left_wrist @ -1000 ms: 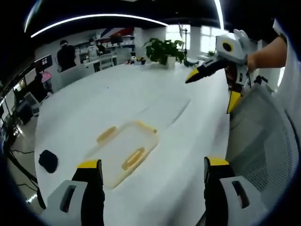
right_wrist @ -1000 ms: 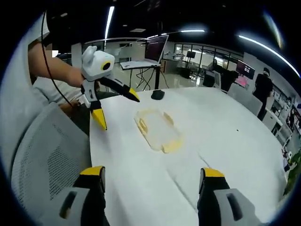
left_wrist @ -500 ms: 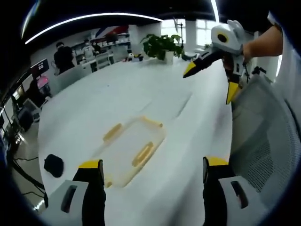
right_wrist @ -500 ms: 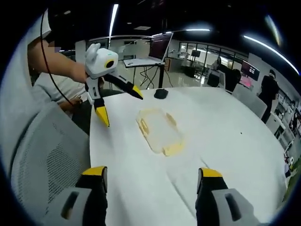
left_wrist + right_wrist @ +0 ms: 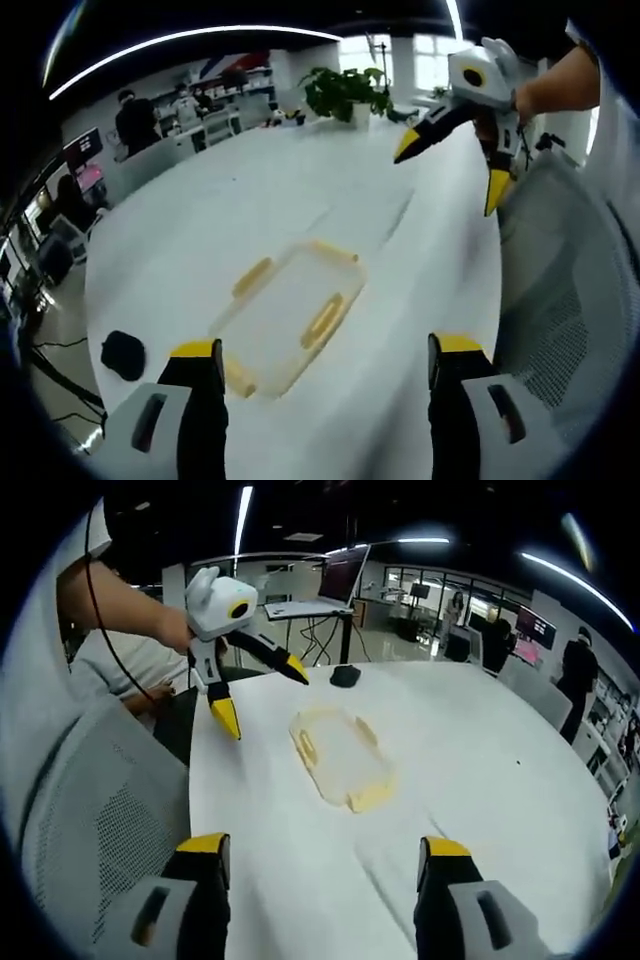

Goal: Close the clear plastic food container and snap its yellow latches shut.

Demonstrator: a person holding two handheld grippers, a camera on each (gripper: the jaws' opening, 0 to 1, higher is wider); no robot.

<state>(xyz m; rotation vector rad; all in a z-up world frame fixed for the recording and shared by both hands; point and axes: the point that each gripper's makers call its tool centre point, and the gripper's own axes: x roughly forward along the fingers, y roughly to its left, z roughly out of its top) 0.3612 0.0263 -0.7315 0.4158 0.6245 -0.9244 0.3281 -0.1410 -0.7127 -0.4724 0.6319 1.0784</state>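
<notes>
The clear rectangular plastic food container with yellow latches (image 5: 290,315) (image 5: 339,755) lies flat on the white round worktop (image 5: 250,210) (image 5: 480,770). The left hand-held gripper (image 5: 318,360) (image 5: 256,687) and the right hand-held gripper (image 5: 322,852) (image 5: 450,172) hover above it, jaws spread wide, gripping nothing. A small black object (image 5: 123,354) sits near the worktop's edge

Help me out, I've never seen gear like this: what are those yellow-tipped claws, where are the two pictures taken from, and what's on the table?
A person holds a two-jaw gripper in each hand, and a fisheye camera rides on each. In the left gripper view the left gripper rises from the bottom, open, with the right gripper in the air at upper right, also open. The right gripper view is the reverse. On the white table lie a clear container with yellow latches and a small black object. Neither gripper holds anything.
</notes>
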